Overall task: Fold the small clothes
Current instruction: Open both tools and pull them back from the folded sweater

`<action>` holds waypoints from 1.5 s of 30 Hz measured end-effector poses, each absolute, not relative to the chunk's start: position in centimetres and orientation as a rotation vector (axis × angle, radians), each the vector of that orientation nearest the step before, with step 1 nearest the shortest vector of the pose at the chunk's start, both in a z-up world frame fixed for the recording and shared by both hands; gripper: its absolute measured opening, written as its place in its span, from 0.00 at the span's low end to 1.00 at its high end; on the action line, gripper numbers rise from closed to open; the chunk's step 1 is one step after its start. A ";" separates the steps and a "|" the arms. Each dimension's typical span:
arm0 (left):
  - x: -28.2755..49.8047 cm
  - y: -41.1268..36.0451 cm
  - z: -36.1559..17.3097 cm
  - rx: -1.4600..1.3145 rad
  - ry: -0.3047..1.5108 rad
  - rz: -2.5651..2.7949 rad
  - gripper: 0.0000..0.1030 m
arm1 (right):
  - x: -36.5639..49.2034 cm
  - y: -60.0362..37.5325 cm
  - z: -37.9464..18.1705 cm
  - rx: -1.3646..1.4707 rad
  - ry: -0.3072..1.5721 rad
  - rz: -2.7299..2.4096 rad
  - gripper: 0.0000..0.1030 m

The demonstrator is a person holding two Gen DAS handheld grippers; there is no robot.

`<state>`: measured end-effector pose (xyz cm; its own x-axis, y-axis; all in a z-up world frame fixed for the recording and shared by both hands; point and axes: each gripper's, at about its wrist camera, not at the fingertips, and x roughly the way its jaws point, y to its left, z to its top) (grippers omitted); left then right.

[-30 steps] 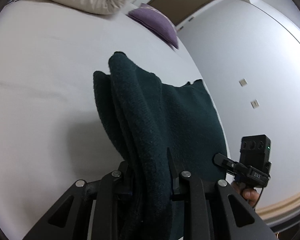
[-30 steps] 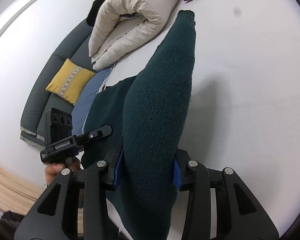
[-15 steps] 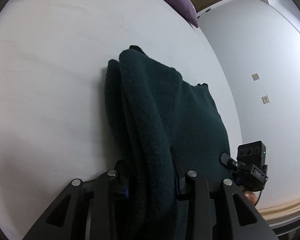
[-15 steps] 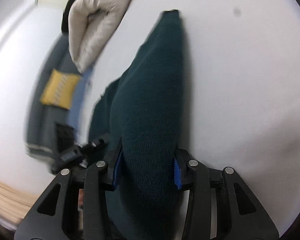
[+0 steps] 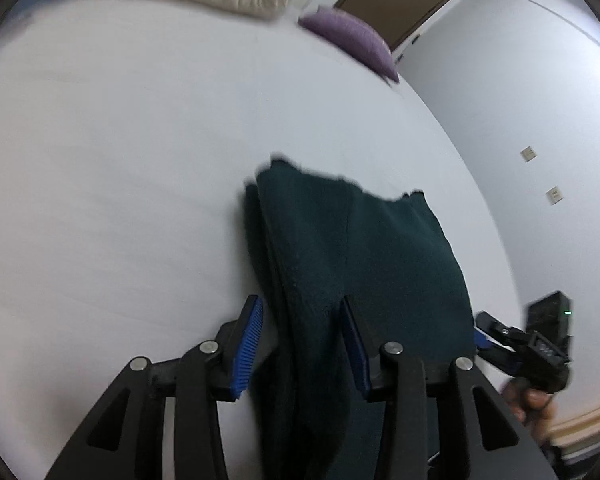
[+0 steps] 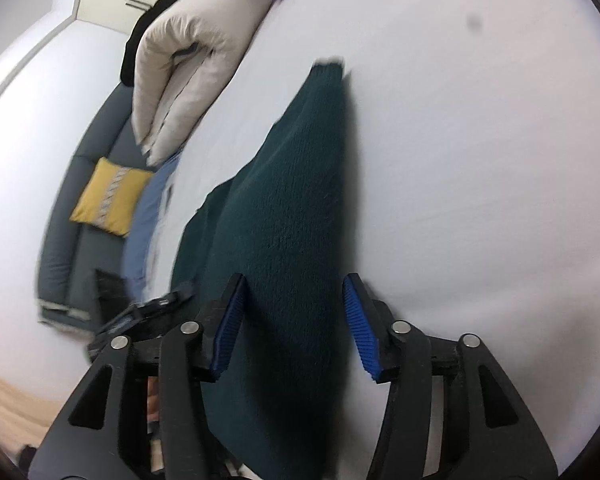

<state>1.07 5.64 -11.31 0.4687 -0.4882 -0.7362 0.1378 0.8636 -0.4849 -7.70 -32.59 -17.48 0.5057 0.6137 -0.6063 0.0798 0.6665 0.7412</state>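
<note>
A dark green knitted garment (image 5: 352, 248) lies folded on the white bed (image 5: 120, 160). My left gripper (image 5: 302, 344) is open, its blue pads apart on either side of the garment's near left edge. In the right wrist view the same garment (image 6: 288, 200) stretches away from me. My right gripper (image 6: 296, 324) is open too, blue pads spread around the garment's near edge without pinching it. The right gripper also shows in the left wrist view (image 5: 536, 340), at the garment's right corner.
A rolled cream duvet (image 6: 188, 52) and a purple pillow (image 5: 352, 40) lie at the far end of the bed. A grey sofa (image 6: 80, 208) with a yellow cushion (image 6: 108, 196) stands beyond the bed's left edge. A wall (image 5: 520, 92) runs along the right side.
Both grippers have opened and let go of the garment. The lifted fold has dropped and now lies flatter on the bed. Both cameras have tilted up.
</note>
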 end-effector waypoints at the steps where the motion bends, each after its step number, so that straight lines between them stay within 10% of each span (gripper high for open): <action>1: 0.2 5.7 -10.1 -0.350 0.975 -0.371 0.43 | -8.5 -33.0 -17.0 0.790 0.994 0.332 0.48; 5: -3.6 4.6 -5.8 -0.204 0.805 -0.288 0.58 | -11.6 -33.5 -14.5 0.654 0.955 0.174 0.48; 10: -9.5 2.5 -0.9 -0.070 0.533 -0.197 1.00 | -15.9 -30.8 -9.1 0.404 0.821 0.093 0.47; 19: -17.5 1.8 5.6 0.080 0.175 -0.017 1.00 | -22.7 -26.5 1.4 0.164 0.448 -0.009 0.96; 33: -18.9 1.2 10.9 0.145 0.193 -0.027 1.00 | -30.6 -25.6 12.7 0.070 0.147 -0.078 1.00; 45: -13.8 0.7 1.6 0.088 0.662 -0.029 1.00 | -28.5 -24.8 9.4 0.105 0.487 -0.097 1.00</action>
